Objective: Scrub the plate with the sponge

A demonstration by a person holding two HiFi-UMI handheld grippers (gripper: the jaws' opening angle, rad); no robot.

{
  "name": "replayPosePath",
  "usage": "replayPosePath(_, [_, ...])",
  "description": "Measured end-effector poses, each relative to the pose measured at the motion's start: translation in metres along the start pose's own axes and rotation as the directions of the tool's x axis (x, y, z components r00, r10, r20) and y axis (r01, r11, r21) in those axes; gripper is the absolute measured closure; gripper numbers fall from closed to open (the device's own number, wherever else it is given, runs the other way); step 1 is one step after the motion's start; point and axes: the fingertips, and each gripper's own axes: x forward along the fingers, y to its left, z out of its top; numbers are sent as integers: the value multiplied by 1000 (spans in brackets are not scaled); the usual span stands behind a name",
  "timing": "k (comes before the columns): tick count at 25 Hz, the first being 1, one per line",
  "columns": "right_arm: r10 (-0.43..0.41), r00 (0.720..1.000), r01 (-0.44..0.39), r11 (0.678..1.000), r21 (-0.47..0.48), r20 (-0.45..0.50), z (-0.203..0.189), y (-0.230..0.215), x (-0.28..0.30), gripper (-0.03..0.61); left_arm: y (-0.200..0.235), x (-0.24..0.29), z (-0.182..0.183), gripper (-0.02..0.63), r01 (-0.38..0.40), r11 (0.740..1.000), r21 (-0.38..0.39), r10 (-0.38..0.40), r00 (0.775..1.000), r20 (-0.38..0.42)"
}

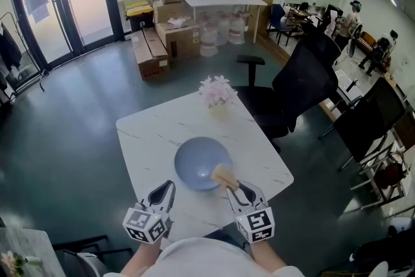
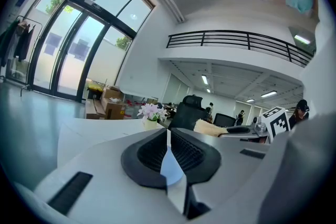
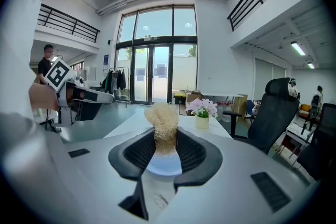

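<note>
The right gripper (image 1: 235,190) is clamped on the sponge (image 1: 224,174), a tan, fibrous tuft that stands up from between its jaws and sticks out ahead of them. The plate (image 1: 198,162), blue and round, lies on the white table (image 1: 155,126) directly in front of and below this gripper, and the sponge tip sits over the plate's rim on the side nearest the gripper. In the right gripper view the sponge (image 3: 164,123) rises above the jaws with the plate (image 3: 164,166) showing under them; whether the fibres actually touch the plate cannot be told. The left gripper (image 1: 166,187) has its jaws together with nothing between them. It hovers just beside the plate's near edge, and the plate lies ahead of it and a little toward the right gripper. So the pick-up of the sponge looks done and the sponge is brought to the plate, but the scrubbing itself seems at most at its start. No suds, streaks or dirt show on the plate, so how much of its surface has been covered cannot be judged. What appears left is to press the sponge down and work it across the plate.
</note>
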Motion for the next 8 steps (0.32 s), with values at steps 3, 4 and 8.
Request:
replayPosePath(3, [-3, 1000, 3, 1000, 1, 1, 1, 1, 1, 445, 1, 0, 0, 571, -2, 1000, -7, 2, 1000, 2])
replayPosePath(4, [-4, 1000, 4, 1000, 2, 2, 1, 0, 1, 445, 2, 0, 0, 571, -3, 1000, -12, 3, 1000, 2])
replayPosePath(8, [-9, 1000, 9, 1000, 4, 7, 2, -1, 2, 445, 4, 1, 0, 571, -6, 1000, -18, 6, 1000, 1])
